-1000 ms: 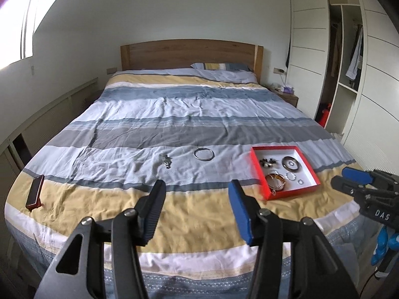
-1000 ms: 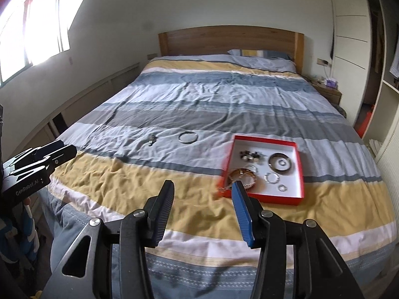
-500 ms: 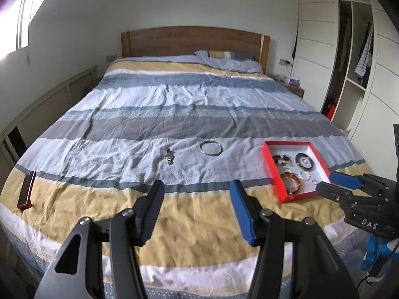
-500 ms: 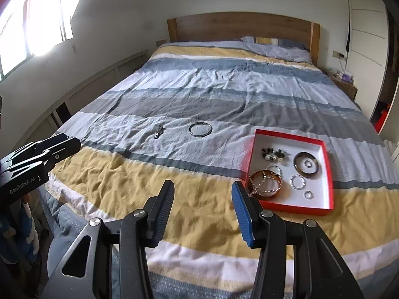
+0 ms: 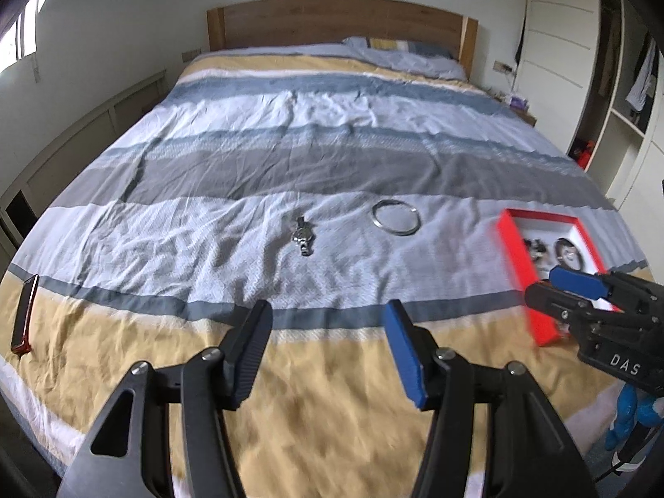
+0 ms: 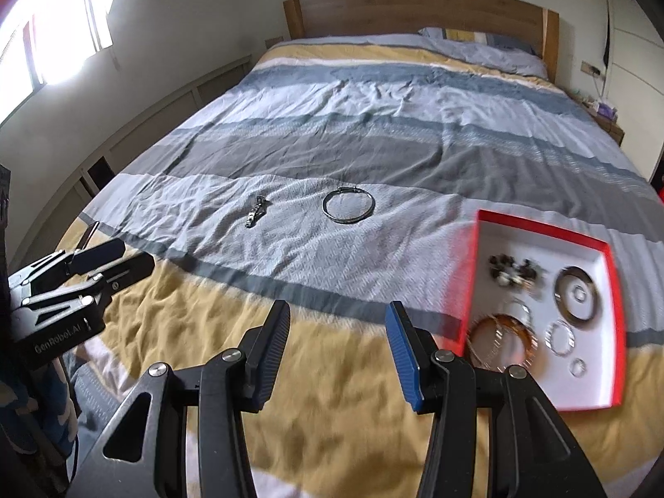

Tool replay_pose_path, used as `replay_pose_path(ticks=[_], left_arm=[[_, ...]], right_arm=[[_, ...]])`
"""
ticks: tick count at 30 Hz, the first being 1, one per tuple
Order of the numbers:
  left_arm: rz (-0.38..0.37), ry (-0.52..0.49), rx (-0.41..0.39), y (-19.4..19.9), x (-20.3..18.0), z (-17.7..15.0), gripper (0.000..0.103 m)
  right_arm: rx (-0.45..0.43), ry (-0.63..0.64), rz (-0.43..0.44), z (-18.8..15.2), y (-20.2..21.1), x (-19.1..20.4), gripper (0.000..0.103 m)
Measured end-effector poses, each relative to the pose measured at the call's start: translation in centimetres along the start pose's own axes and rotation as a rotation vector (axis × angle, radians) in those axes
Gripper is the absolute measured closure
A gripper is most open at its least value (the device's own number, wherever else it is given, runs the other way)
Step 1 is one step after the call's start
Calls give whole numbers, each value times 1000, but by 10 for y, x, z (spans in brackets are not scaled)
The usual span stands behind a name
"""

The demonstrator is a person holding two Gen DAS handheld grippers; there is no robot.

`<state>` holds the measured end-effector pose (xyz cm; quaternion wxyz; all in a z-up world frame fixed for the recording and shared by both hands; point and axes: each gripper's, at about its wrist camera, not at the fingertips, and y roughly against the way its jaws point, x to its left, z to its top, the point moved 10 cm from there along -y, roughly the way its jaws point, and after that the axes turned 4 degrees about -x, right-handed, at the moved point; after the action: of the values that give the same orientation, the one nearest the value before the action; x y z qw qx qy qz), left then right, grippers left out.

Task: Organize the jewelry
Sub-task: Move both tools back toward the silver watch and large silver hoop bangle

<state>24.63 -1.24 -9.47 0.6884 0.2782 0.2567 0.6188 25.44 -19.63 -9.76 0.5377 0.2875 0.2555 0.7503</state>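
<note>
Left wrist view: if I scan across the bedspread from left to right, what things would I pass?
Dark phone at the bed's left edge → wristwatch → silver bangle → red tray of jewelry, with the right gripper in front of it.

Home bedroom: bed, wardrobe.

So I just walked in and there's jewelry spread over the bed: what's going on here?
A person is tidying jewelry with two grippers. The left hand-held gripper and the right hand-held gripper both hover open and hold nothing. A silver metal wristwatch and a thin silver bangle lie loose on the striped duvet. The shallow red-rimmed white box to their right holds rings, bangles and dark beads.
</note>
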Motion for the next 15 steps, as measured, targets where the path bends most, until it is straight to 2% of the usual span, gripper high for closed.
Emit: replay_pose_path(ticks=[9,15], left_arm=[[26,14,76,-83,19,2,49],[30,48,97,-127,31,7,49]], right_arm=[[32,-61,-18,24,-75,-15,56],[31,-128,-35,40,-112,-33,56]])
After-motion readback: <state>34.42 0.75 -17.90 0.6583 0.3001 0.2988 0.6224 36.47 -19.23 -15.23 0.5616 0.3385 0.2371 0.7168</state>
